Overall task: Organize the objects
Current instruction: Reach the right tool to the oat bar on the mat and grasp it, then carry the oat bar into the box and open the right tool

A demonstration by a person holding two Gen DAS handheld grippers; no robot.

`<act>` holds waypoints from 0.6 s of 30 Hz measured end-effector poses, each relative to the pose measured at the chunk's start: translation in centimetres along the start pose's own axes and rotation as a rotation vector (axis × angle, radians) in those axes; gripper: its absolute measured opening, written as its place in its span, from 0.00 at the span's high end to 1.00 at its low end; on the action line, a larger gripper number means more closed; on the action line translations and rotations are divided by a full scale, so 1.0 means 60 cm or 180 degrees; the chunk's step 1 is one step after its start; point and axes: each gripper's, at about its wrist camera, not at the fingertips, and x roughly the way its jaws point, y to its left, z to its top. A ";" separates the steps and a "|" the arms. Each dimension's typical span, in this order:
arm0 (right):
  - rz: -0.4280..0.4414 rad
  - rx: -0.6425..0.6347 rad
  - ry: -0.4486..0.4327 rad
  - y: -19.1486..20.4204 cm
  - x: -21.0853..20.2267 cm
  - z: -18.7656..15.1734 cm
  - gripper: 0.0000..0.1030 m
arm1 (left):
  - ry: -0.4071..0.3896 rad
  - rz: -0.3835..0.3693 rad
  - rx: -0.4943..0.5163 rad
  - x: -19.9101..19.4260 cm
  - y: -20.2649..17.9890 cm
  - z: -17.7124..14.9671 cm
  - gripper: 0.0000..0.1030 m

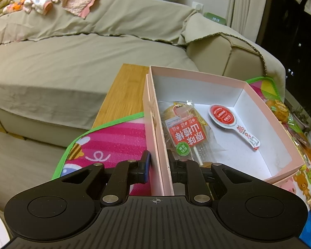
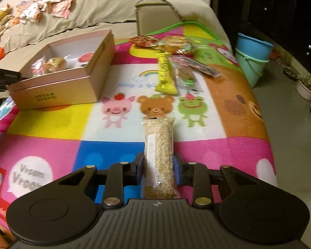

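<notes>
The left gripper [image 1: 158, 167] clamps the near wall of the pink box [image 1: 259, 99], one finger outside, one inside. In the box lie a red-labelled snack bag [image 1: 184, 132] and a spoon-shaped red packet [image 1: 228, 118]. Over on the cartoon play mat [image 2: 51, 124], the right gripper [image 2: 158, 171] pinches a clear-wrapped oat bar [image 2: 158, 145] lying lengthwise between its fingers. More snacks, a yellow stick [image 2: 165, 76] among them, sit farther up the mat, right of the box.

Pink box [image 2: 58, 87]: open, near wall clamped between left tool [image 1: 157, 166] pads; holds wrapped hawthorn lollipop [image 1: 186, 137] and red-white spoon-shaped packet [image 1: 230, 122]. Clear-wrapped grain bar [image 2: 159, 157]: lengthwise between right tool [image 2: 158, 170] pads, on play mat [image 2: 51, 124]. Further snack packets [image 2: 176, 62] lie beyond it.
</notes>
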 end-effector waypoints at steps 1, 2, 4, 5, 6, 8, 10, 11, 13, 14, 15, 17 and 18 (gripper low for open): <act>0.0018 -0.0027 -0.0008 0.004 -0.003 0.001 0.72 | 0.0001 0.0001 -0.0001 0.000 0.000 0.000 0.83; 0.0043 -0.0042 -0.0020 0.008 -0.008 0.003 0.72 | 0.0002 -0.0001 -0.0001 0.000 0.000 0.000 0.83; 0.0112 -0.0046 -0.0056 0.014 -0.020 0.009 0.72 | 0.0000 -0.0001 -0.0003 0.000 0.000 0.000 0.83; 0.0144 -0.0049 -0.0083 0.017 -0.027 0.014 0.72 | -0.0001 -0.0004 -0.0008 0.000 0.000 0.001 0.83; 0.0175 -0.0053 -0.0119 0.019 -0.035 0.020 0.72 | -0.0002 -0.0005 -0.0011 0.001 -0.001 0.001 0.82; 0.0255 -0.0063 -0.0213 0.026 -0.052 0.035 0.72 | -0.0002 -0.0011 -0.0019 0.001 0.000 0.001 0.82; 0.0336 -0.0091 -0.0330 0.035 -0.068 0.054 0.72 | 0.0001 -0.0015 -0.0028 0.001 0.000 0.001 0.82; 0.0371 -0.0113 -0.0397 0.039 -0.075 0.065 0.72 | 0.0001 -0.0014 -0.0025 0.001 0.000 0.000 0.82; 0.0449 -0.0170 -0.0551 0.053 -0.087 0.090 0.72 | 0.0000 -0.0014 -0.0024 0.001 0.001 0.000 0.82; 0.0498 -0.0195 -0.0618 0.059 -0.092 0.103 0.72 | -0.0002 -0.0014 -0.0025 0.001 0.001 0.000 0.82; 0.0551 -0.0219 -0.0678 0.066 -0.095 0.115 0.72 | -0.0002 -0.0013 -0.0025 0.001 0.001 0.000 0.82; 0.0659 -0.0280 -0.0798 0.085 -0.097 0.146 0.72 | -0.0002 -0.0015 -0.0028 0.001 0.001 0.001 0.82; 0.0711 -0.0312 -0.0853 0.094 -0.098 0.160 0.72 | 0.0000 -0.0016 -0.0026 0.001 0.001 0.000 0.82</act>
